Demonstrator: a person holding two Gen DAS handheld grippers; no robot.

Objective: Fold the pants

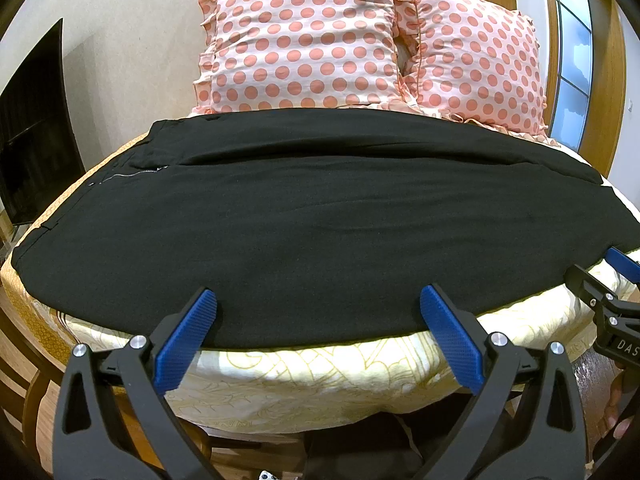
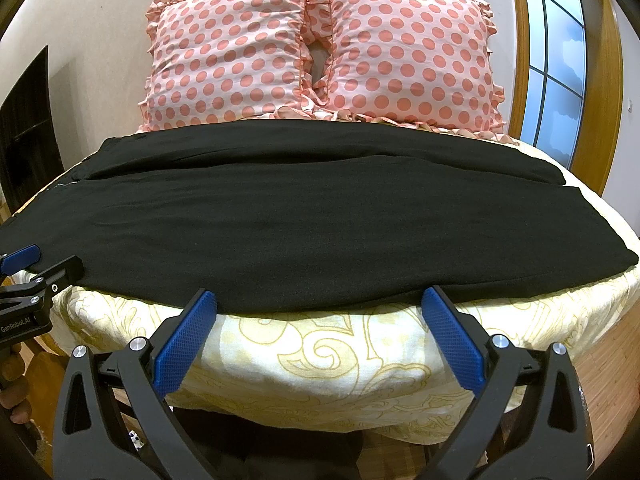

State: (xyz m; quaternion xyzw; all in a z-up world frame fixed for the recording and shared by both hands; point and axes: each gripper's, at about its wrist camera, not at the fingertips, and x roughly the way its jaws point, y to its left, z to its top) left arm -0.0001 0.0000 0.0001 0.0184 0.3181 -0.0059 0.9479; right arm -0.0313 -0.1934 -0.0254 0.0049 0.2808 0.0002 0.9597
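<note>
Black pants point(image 1: 320, 220) lie flat across the bed, waistband and zipper point(image 1: 132, 174) to the left, leg ends to the right; one leg lies over the other lengthwise. They also show in the right wrist view point(image 2: 320, 220). My left gripper point(image 1: 318, 300) is open, its blue fingertips over the near edge of the pants, holding nothing. My right gripper point(image 2: 319, 300) is open at the near edge further right, empty. Each gripper shows at the edge of the other's view.
Two pink polka-dot pillows point(image 1: 304, 36) point(image 2: 412, 52) stand behind the pants. The bed has a cream and yellow patterned cover point(image 2: 320, 352). A dark TV point(image 1: 32, 128) is on the left, a window point(image 2: 556, 60) on the right. Wooden floor below.
</note>
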